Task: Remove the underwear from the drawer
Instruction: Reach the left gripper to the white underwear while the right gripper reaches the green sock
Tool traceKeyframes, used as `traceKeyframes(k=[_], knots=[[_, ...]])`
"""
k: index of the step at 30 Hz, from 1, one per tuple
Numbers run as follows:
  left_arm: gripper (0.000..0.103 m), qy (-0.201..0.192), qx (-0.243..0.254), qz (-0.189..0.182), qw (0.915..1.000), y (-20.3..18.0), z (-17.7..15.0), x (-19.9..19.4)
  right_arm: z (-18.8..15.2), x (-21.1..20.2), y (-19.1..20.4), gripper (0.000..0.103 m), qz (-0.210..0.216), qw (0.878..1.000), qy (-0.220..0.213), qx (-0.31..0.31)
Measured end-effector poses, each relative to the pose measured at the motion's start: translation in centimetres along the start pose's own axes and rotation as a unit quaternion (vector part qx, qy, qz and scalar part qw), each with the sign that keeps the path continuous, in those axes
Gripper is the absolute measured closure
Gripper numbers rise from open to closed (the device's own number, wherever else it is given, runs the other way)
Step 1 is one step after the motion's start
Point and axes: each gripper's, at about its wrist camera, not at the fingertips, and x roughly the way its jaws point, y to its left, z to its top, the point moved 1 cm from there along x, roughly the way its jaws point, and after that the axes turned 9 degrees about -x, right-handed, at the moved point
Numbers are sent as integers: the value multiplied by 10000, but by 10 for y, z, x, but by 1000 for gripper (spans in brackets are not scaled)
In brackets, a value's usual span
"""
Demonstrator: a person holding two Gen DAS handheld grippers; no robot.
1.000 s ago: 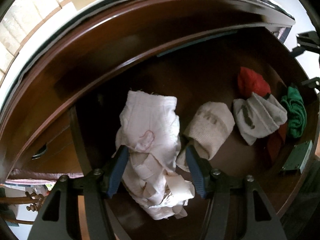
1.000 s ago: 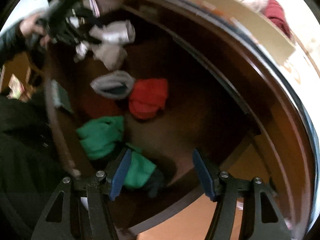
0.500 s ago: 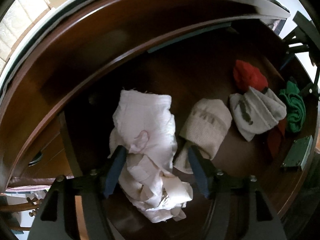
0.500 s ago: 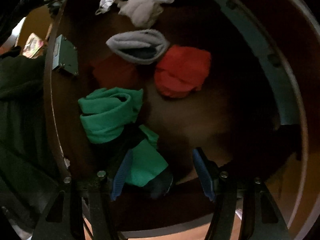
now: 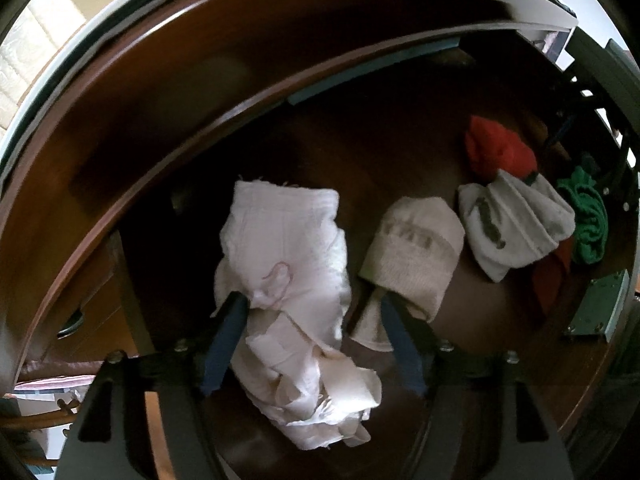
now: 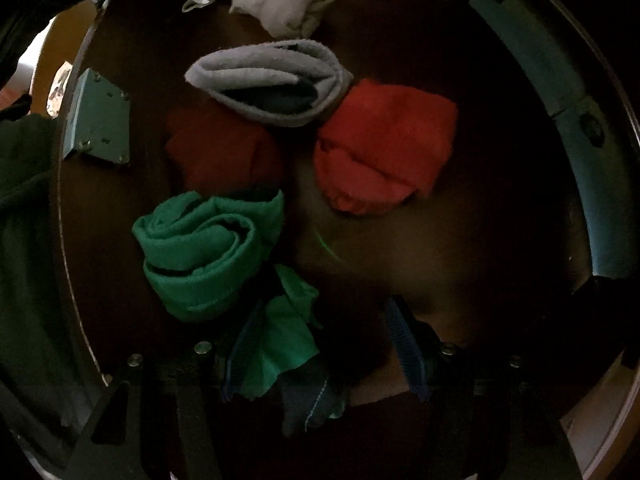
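Observation:
In the left wrist view, pale pink-white underwear [image 5: 288, 288] lies crumpled in the dark wooden drawer [image 5: 360, 140]. My left gripper [image 5: 310, 320] is open, its blue pads on either side of the garment's lower half. In the right wrist view, my right gripper [image 6: 320, 320] is open deep in the drawer, over the loose end of a rolled green garment [image 6: 208, 256]. A red folded piece [image 6: 384, 148] and a grey rolled piece [image 6: 272, 80] lie beyond it.
A beige sock roll [image 5: 416, 252] lies just right of the left gripper, then a grey-white roll [image 5: 516, 224], a red piece [image 5: 496, 148] and the green one [image 5: 588, 220]. A green metal bracket [image 6: 100, 120] is fixed to the drawer's front wall. The drawer walls close in all round.
The left gripper has edged forward around the pale underwear. The right gripper has moved down into the drawer, closer to the green garment.

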Motion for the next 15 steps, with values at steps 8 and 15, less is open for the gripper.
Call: traceKeyframes(k=[8,15], knots=[[26,67,86,12,9999,-9,-9,-3,4,0,-4,40,141,9996,-196,160],[24,62,74,-41,9999,-12,-8,-2,2,-11,7,68,-32,9996,-264,-134]])
